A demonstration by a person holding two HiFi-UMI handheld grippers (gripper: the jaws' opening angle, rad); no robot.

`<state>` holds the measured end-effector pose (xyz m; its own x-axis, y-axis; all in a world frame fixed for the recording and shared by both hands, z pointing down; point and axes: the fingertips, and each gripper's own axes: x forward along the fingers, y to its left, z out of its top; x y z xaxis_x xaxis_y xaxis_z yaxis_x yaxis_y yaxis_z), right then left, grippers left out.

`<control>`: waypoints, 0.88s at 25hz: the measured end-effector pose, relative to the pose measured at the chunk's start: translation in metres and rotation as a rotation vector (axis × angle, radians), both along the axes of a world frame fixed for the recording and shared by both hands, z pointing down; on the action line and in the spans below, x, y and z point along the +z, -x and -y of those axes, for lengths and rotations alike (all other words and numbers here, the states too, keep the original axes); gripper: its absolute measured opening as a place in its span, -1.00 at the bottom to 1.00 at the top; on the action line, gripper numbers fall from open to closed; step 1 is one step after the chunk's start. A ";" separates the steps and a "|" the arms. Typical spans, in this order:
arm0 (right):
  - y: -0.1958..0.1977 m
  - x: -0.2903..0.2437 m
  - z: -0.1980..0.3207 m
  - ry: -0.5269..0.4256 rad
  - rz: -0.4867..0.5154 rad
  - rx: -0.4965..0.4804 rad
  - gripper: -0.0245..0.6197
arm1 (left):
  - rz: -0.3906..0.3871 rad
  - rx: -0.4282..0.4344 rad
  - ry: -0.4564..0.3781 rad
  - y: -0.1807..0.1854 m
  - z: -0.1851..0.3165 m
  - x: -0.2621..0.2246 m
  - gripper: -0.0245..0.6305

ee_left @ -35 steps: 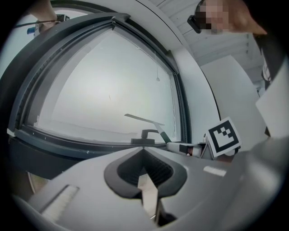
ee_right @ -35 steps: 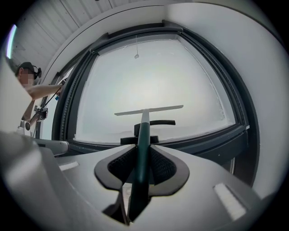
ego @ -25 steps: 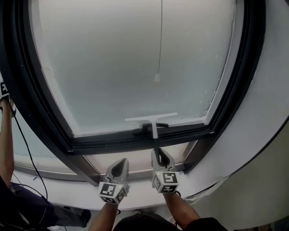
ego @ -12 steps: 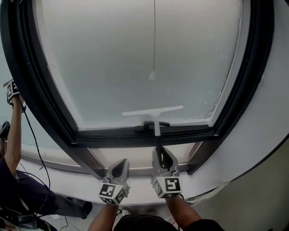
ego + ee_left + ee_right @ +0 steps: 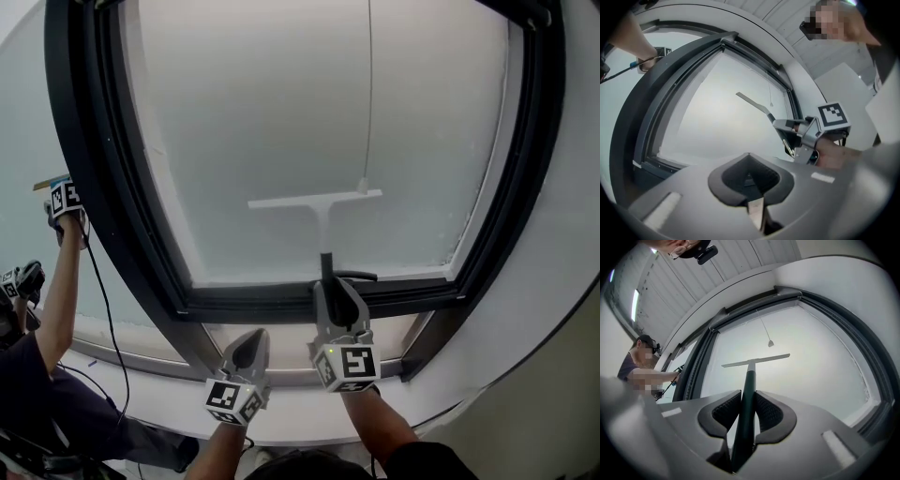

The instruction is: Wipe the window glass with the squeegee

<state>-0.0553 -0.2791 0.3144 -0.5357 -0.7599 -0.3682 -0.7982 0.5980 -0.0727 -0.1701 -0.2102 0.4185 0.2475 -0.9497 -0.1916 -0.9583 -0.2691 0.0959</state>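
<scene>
Squeegee clenched in right gripper, handle's lower end hidden; left gripper closed, empty

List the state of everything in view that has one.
Right hand-held gripper, shut on the squeegee handle.
Left hand-held gripper, shut, empty, held below the window frame.
Squeegee, upright, blade roughly level against the window glass.
Window glass, hazy white; wet or dry cannot be told.
Pull cord, hanging straight down across the glass.
</scene>
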 end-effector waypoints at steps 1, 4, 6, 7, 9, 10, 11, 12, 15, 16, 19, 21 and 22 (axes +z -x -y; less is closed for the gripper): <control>0.008 -0.013 0.001 -0.018 0.004 0.006 -0.62 | -0.003 0.007 -0.004 0.005 0.000 -0.003 -0.93; 0.027 -0.058 0.009 -0.100 0.008 0.037 -0.62 | -0.008 0.030 -0.024 0.016 0.005 -0.012 -0.93; 0.035 -0.086 0.014 -0.158 0.019 0.056 -0.62 | 0.007 0.039 -0.047 0.020 0.007 -0.014 -0.93; 0.039 -0.099 0.016 -0.180 0.027 0.063 -0.62 | 0.014 0.042 -0.058 0.021 0.007 -0.015 -0.93; 0.044 -0.124 0.022 -0.210 0.042 0.083 -0.62 | 0.018 0.055 -0.075 0.024 0.009 -0.019 -0.93; 0.046 -0.136 0.024 -0.225 0.044 0.100 -0.62 | 0.020 0.066 -0.081 0.025 0.010 -0.022 -0.93; 0.047 -0.147 0.026 -0.245 0.039 0.121 -0.62 | 0.022 0.077 -0.086 0.025 0.010 -0.025 -0.93; 0.047 -0.158 0.029 -0.267 0.029 0.143 -0.62 | 0.023 0.087 -0.092 0.027 0.010 -0.028 -0.93; 0.050 -0.184 0.036 -0.328 -0.005 0.202 -0.62 | 0.021 0.092 -0.112 0.033 0.015 -0.033 -0.93; 0.050 -0.191 0.040 -0.341 -0.009 0.213 -0.62 | 0.020 0.091 -0.120 0.035 0.017 -0.033 -0.93; 0.051 -0.199 0.051 -0.341 0.002 0.215 -0.62 | 0.012 0.096 -0.138 0.038 0.024 -0.029 -0.93; 0.052 -0.195 0.056 -0.322 0.021 0.206 -0.62 | -0.005 0.102 -0.135 0.040 0.027 -0.020 -0.93; 0.053 -0.191 0.058 -0.312 0.027 0.200 -0.62 | -0.012 0.102 -0.132 0.043 0.028 -0.015 -0.93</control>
<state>-0.1080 -0.3374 0.1231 -0.3744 -0.6975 -0.6110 -0.9020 0.4267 0.0656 -0.2127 -0.2378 0.4040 0.3386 -0.8861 -0.3165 -0.9243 -0.3762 0.0645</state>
